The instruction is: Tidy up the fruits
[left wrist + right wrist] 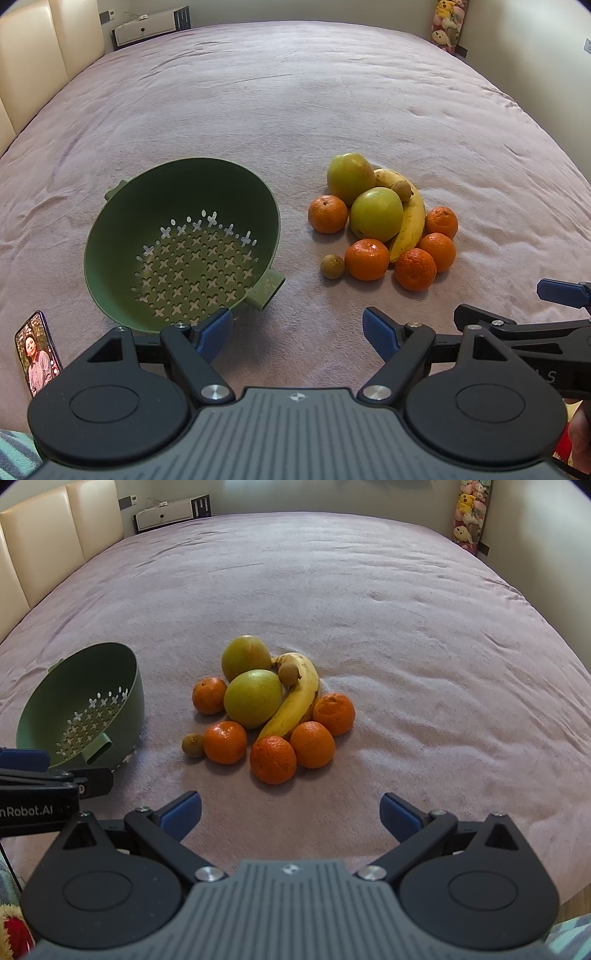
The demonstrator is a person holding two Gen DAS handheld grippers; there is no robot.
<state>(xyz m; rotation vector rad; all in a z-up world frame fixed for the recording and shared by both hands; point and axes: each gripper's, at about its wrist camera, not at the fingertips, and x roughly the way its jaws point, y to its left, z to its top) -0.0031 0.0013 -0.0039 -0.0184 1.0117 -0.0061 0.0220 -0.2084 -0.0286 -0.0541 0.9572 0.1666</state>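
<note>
right gripper (pixel 291 814): jaws spread wide, nothing between the blue pads (pixel 181 812). I have it low over the bedspread (pixel 424 664), short of the fruit.
left gripper (pixel 297 334): also wide open and empty, its left pad at the near rim of the colander.
nearest fruit: front mandarin (pixel 273 759) sits straight ahead of my right fingers, roughly on the centreline, clear cloth between us.
pile (pixel 266 709): five mandarins, two green-yellow round fruits, one banana, two small brown fruits, all packed touching, except one brown fruit (pixel 192 745) just beside the left edge.
banana (pixel 293 698): long axis runs from near-left to far-right, curving back at the top; it leans on the near green fruit (pixel 253 698), second brown fruit (pixel 289 673) resting on it.
colander (pixel 181 243): green, tipped toward me, empty, well left of the pile; right in front of my left fingers.
nearer hand: right for the pile, left for the colander.
my call: right goes straight forward onto the front mandarin, then carries left to the colander.
risk: neighbour mandarins touch it, pads may nudge them.
</note>
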